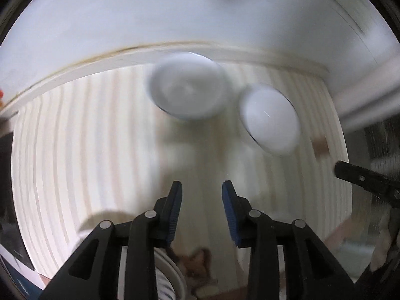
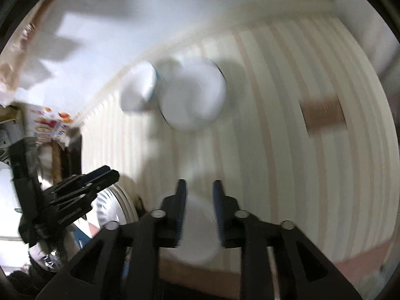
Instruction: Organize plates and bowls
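Note:
Two white bowls stand side by side on the striped cream tablecloth by the wall, the left bowl [image 1: 187,87] [image 2: 140,90] and the right bowl [image 1: 271,120] [image 2: 193,97]. My left gripper [image 1: 202,192] hangs above the cloth short of them, open, with nothing between its blue pads. My right gripper [image 2: 199,187] is also open. A blurred white round dish [image 2: 197,227] lies below its fingers and is wider than the gap; the pads do not press on it. A white plate with a striped rim [image 1: 172,272] [image 2: 117,207] lies at the near edge under the left gripper [image 2: 100,175].
A brown rectangular patch [image 2: 322,115] [image 1: 320,147] lies on the cloth to the right. A colourful printed box [image 2: 50,122] and dark clutter sit at the table's left end. The white wall [image 1: 175,12] runs behind the bowls. The right gripper's tip [image 1: 362,177] shows at the right.

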Demonstrator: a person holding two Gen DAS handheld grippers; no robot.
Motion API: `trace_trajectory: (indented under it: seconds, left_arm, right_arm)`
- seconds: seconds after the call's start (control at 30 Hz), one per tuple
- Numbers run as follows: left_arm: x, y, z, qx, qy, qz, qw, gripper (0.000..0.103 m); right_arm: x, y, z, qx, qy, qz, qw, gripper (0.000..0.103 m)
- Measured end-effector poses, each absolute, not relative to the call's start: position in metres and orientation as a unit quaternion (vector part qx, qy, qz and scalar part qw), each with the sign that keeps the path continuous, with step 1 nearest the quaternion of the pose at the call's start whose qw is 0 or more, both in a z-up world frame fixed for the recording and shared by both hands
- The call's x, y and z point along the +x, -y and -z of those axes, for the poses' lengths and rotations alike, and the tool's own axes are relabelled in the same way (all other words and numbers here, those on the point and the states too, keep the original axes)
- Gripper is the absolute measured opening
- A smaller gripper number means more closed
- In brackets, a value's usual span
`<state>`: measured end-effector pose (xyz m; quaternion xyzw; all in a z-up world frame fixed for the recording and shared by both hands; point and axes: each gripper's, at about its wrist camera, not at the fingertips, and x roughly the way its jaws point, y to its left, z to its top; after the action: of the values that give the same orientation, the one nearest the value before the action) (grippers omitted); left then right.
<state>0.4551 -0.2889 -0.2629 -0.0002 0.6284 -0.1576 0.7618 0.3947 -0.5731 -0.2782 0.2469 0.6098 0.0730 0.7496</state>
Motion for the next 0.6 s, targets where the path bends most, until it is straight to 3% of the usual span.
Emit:
trace_trajectory:
  seconds: [0.27,0.53,0.6]
  left_arm:
    - [0.54,0.256,0.302,-0.075,-0.653,0.112,0.745,0.031]
    - [0.569,0.265,0.339,-0.073,-0.676,0.12,0.724,0.03]
    - [0.572,0.27,0.343,-0.07,-0.675,0.127,0.723,0.024]
  right_arm:
    - [0.519,0.526,0.28,0.214,-0.584,-0.113,0.775,0.034]
    - [0.595,0.483,0.334,0.176,-0.628,-0.107,0.75,0.033]
    - [0.603,0.48,0.35,0.172,-0.644,-0.103,0.739,0.022]
